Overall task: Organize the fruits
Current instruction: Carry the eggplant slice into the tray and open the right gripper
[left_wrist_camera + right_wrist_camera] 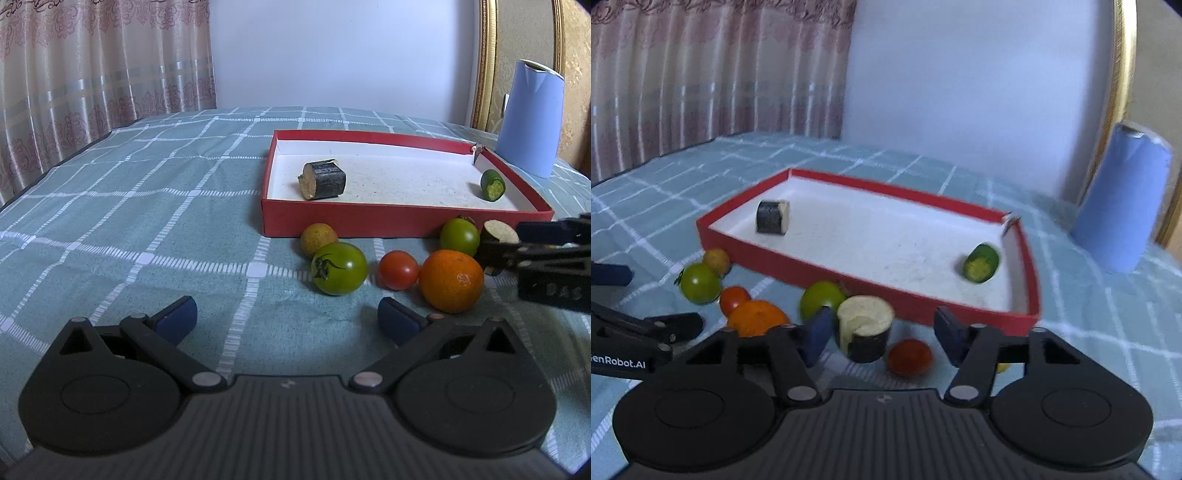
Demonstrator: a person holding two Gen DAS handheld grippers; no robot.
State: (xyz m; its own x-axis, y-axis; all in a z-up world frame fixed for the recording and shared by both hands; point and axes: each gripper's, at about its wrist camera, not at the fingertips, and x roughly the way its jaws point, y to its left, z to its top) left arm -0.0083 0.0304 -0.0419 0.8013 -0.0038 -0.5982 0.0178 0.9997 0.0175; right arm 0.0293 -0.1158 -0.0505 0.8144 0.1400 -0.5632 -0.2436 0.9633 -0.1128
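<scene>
Checked teal tablecloth (147, 206) covered the table, curtain (92, 74) behind. Red tray (369, 221) held a dark-skinned cane piece (324, 180) at its left end and a green cut piece (493, 185) at its right. Loose fruit lay just outside the near wall: two green tomatoes, a red tomato (398, 270), an orange (451, 280). Left gripper (288, 317) stood wide apart, empty. Right gripper (882, 336) stood parted around a pale-faced dark-barked stub (865, 328); only the left pad touched it.
</scene>
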